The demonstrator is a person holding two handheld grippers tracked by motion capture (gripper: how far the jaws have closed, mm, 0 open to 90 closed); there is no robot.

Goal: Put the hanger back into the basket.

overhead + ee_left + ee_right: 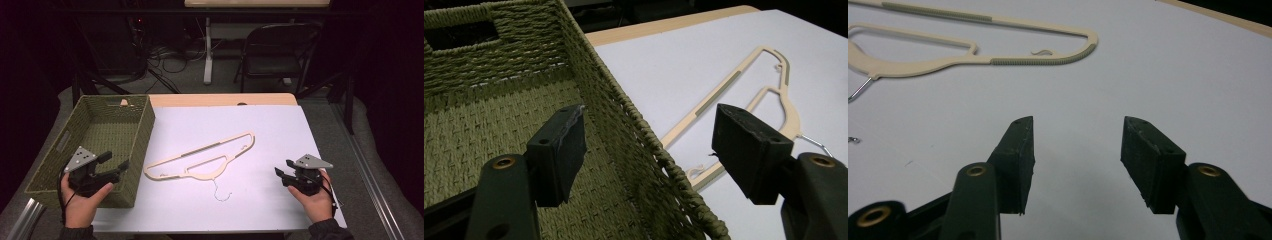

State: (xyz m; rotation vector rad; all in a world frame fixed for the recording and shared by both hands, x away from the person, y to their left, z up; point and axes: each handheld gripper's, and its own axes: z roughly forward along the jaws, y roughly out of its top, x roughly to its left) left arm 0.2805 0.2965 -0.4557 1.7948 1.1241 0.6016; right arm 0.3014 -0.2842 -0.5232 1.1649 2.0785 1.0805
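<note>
Hanger: flat cream plastic clothes hanger with thin wire hook (205,159), lying on the white table cover (280,130), just beside the woven olive-green rectangular basket (50,162), between the two grippers; hook pointing toward the near edge of the table.
Handling, judged: probably light and fairly stiff; smooth, thin plastic, likely to slip or flex if pinched at an arm tip; lying flat, so little edge for a jaw to get under.
Grip zones: ribbed greenish strips along the arms (1040,61) look the least slippery places; the thick neck above the hook (791,122) looks the sturdiest hold; the wire hook (220,192) too thin to trust.
Basket: empty as far as visible, with a handle cut-out in the end wall (461,32); open top free to receive the hanger, if that is the aim.
Left gripper (107,167): held over the basket's near right corner, jaws spread wide, straddling the rim in the left gripper view; nothing between the pads (566,147); contact with the weave not discernible.
Right gripper (282,174): held low over the bare white cover, well apart from the hanger, aimed toward it; jaws parted about as wide, pads (1020,160) empty.
Hands: one hand (82,202) wrapped around each gripper body from below.
Stage, judged: no grasp yet made.
</note>
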